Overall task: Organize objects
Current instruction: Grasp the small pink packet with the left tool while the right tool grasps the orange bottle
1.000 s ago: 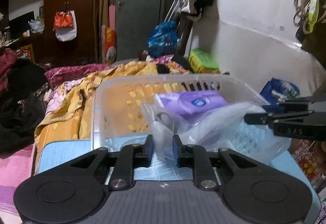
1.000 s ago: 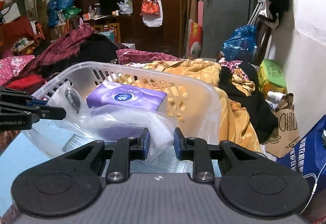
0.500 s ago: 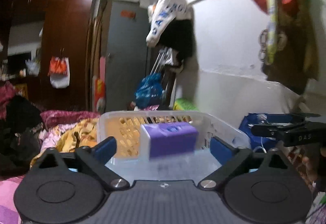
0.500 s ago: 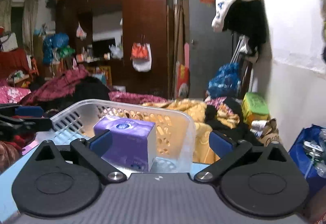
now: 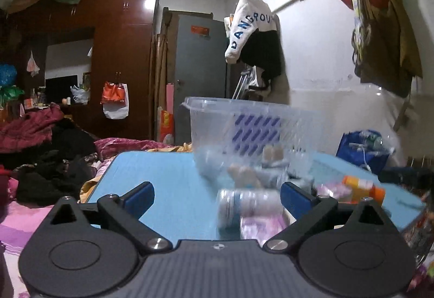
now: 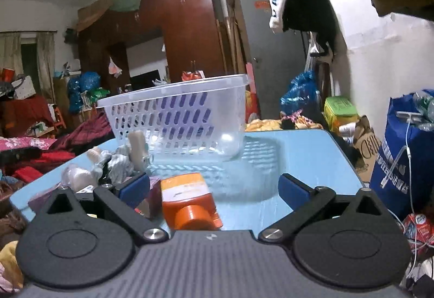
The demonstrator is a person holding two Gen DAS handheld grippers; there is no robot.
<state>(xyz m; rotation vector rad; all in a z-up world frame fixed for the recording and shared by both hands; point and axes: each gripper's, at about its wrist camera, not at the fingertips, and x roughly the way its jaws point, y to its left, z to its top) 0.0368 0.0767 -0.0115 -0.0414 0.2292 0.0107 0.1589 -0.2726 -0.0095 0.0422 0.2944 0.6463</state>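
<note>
The basket (image 6: pixel 179 119) stands upright on the blue table (image 6: pixel 298 151), with something purple showing through its slots. Just in front of the basket lies a loose clutter: pale small items (image 6: pixel 119 159), a white-and-blue bottle (image 5: pixel 246 207) on its side, a pink packet (image 5: pixel 261 226) beside it, and an orange tube (image 6: pixel 190 200) lying cap toward the camera. The left gripper (image 5: pixel 217 199) hangs spread wide before the basket, grasping nothing, the bottle between its fingers. The right gripper (image 6: pixel 214 191) is likewise released and empty, the tube lying between its fingers.
</note>
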